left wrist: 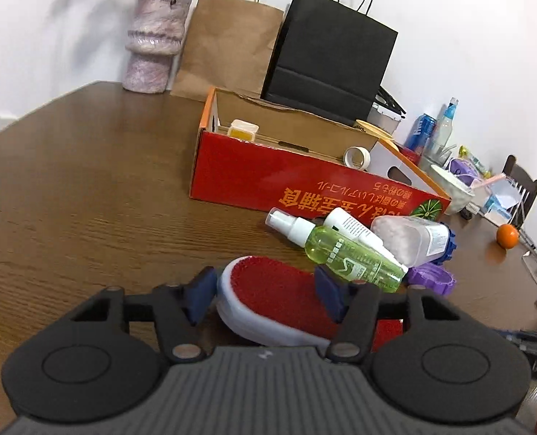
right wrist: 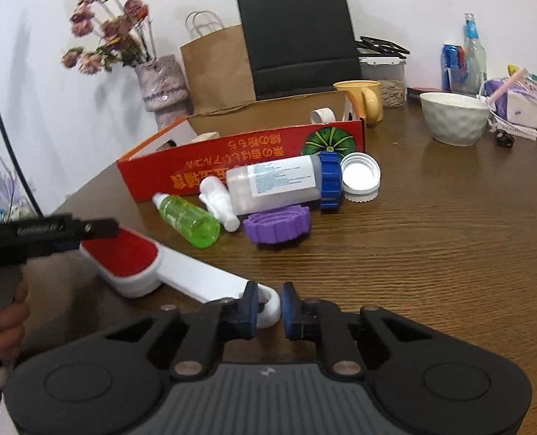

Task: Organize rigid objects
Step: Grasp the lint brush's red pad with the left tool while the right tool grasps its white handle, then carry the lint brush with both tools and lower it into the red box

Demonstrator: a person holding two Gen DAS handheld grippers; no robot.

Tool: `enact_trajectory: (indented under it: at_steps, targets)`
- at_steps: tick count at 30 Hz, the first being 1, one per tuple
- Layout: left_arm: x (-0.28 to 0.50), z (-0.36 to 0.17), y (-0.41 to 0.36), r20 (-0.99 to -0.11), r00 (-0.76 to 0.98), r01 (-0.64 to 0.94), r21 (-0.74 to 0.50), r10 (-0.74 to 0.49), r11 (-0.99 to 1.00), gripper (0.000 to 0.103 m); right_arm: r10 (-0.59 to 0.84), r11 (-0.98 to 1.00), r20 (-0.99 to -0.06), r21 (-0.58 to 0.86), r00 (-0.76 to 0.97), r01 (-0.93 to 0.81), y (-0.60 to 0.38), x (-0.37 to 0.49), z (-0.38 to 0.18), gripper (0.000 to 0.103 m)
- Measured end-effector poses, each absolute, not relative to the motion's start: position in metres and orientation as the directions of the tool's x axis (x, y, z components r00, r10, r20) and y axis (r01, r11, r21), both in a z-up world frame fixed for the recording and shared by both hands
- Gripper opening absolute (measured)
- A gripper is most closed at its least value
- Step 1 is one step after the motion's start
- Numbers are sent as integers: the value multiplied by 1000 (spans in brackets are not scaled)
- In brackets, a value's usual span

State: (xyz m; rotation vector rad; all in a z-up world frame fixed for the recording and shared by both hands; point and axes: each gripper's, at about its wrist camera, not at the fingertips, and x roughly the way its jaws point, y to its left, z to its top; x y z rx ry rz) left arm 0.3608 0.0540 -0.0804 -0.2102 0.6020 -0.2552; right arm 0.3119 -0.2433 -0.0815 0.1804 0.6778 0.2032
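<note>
Grippers both hold my lint brush (right wrist: pixel 123 253) on the table (right wrist: pixel 449 253): left gripper (left wrist: pixel 264 290) clamps its red head, right gripper (right wrist: pixel 270 308) pinches the white handle's end.
</note>
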Motion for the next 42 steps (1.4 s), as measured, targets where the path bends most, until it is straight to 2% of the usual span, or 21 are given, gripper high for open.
enact_trajectory:
  at_steps: [8, 11, 13, 15, 19, 22, 24, 31, 36, 42]
  targets:
    - [320, -75, 49, -561, 783, 137, -264, -268, 955, 56, 227, 969, -603, 215, 764, -119, -252, 327, -82, 12]
    - [309, -73, 48, -564, 777, 142, -275, -279, 951, 57, 234, 965, -604, 243, 762, -103, -258, 328, -82, 15]
    - [308, -73, 50, -568, 772, 141, -284, -285, 949, 61, 245, 961, -602, 256, 760, -107, -260, 329, -83, 15]
    - [311, -74, 52, -573, 779, 113, -273, -256, 955, 72, 266, 953, -599, 281, 756, -113, -264, 330, -84, 15]
    - [322, -79, 58, -577, 774, 88, -310, -261, 947, 74, 302, 933, -572, 343, 762, -112, -269, 333, -91, 13]
    - [330, -82, 60, -575, 765, 101, -336, -289, 936, 72, 304, 928, -564, 356, 768, -106, -267, 335, -92, 13]
    - [331, -83, 63, -571, 756, 109, -370, -319, 923, 63, 295, 934, -569, 340, 768, -107, -264, 337, -91, 13]
    - [314, -84, 56, -517, 804, 111, -355, -294, 928, 57, 286, 939, -569, 326, 771, -107, -260, 333, -89, 13]
    - [270, -68, 53, -400, 881, 106, -352, -252, 930, 55, 278, 941, -462, 305, 842, -144, -256, 295, -69, 13]
    - [207, -35, 48, -261, 939, 147, -280, -222, 949, 55, 290, 943, -340, 262, 894, -206, -253, 241, -35, 13]
